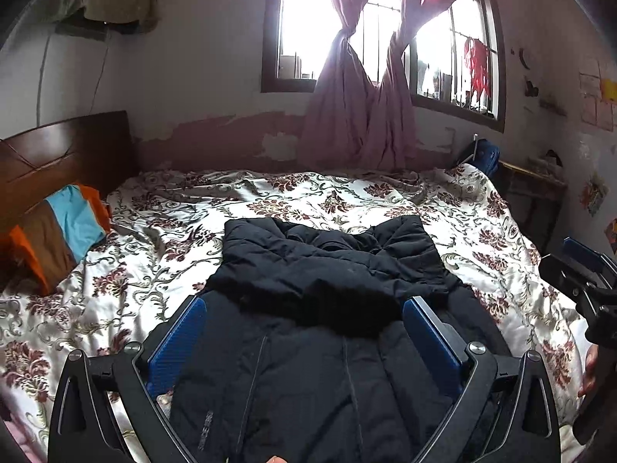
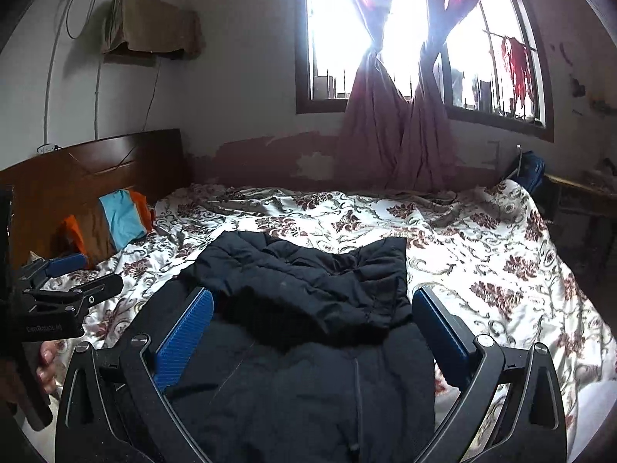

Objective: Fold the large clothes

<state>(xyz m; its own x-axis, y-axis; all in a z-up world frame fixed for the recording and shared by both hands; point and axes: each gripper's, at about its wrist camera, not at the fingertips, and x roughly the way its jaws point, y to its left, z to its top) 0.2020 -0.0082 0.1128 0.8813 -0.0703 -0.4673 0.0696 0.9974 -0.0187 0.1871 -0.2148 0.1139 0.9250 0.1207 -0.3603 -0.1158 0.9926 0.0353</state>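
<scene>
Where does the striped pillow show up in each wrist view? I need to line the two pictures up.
Left wrist: the pillow lies at the far left edge, against the headboard, left of the jacket.
Right wrist: the pillow is left of centre, higher in the picture, below the headboard.
Shared landmark: the knotted curtains at the window.

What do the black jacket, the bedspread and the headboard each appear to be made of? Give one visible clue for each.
Black jacket: probably padded synthetic, matte; quilted stitch lines.
Bedspread: apparently satin-like fabric; sheen on its floral folds.
Headboard: seemingly varnished wood; glossy brown with grooves.
</scene>
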